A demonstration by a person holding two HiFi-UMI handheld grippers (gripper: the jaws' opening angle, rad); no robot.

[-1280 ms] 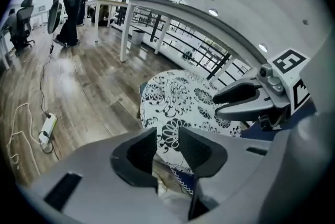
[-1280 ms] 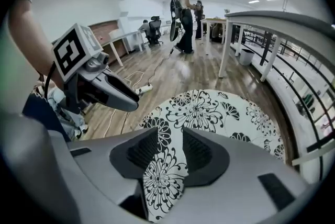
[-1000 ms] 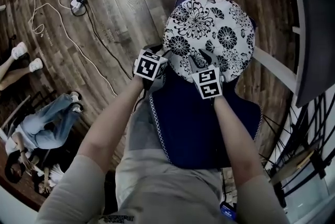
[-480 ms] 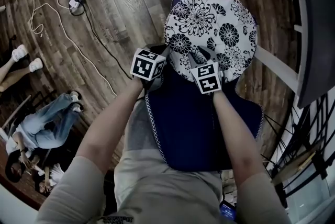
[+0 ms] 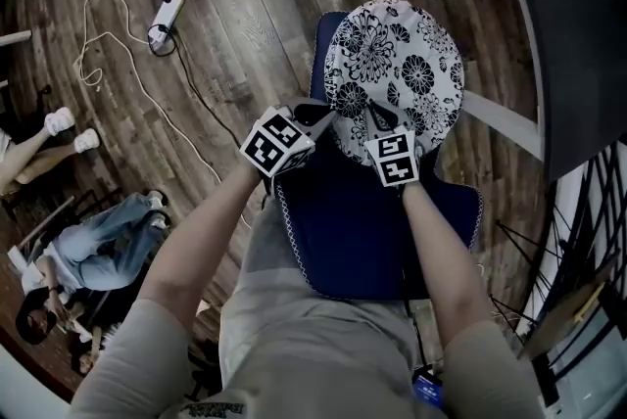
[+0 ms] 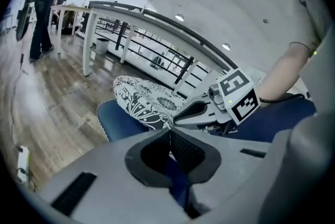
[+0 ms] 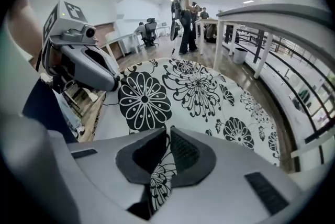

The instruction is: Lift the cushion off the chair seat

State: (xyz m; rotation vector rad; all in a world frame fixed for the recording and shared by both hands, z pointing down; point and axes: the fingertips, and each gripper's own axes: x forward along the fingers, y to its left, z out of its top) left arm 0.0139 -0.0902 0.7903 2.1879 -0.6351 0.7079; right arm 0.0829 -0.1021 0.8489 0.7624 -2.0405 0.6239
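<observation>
A round white cushion (image 5: 397, 65) with black flowers lies over the dark blue chair seat (image 5: 362, 231). Both grippers are at its near rim. My left gripper (image 5: 328, 114) is shut, with a thin blue strip of the cushion's edge pinched between its pads (image 6: 168, 131). The cushion (image 6: 144, 102) spreads out beyond it. My right gripper (image 5: 377, 118) is closing, and the floral fabric is squeezed between its pads (image 7: 168, 134). The cushion (image 7: 199, 87) fills the right gripper view, with the left gripper (image 7: 104, 79) at its left rim. The near rim looks raised off the seat.
A power strip (image 5: 167, 11) with a looping white cord lies on the wood floor at the upper left. A person (image 5: 88, 241) sits on the floor at the left. A dark tabletop (image 5: 578, 35) and a white bar (image 5: 500, 118) border the chair on the right.
Both grippers have closed on the cushion's near rim. They have risen with it, the left one more, so the cushion now tilts up at the near side.
</observation>
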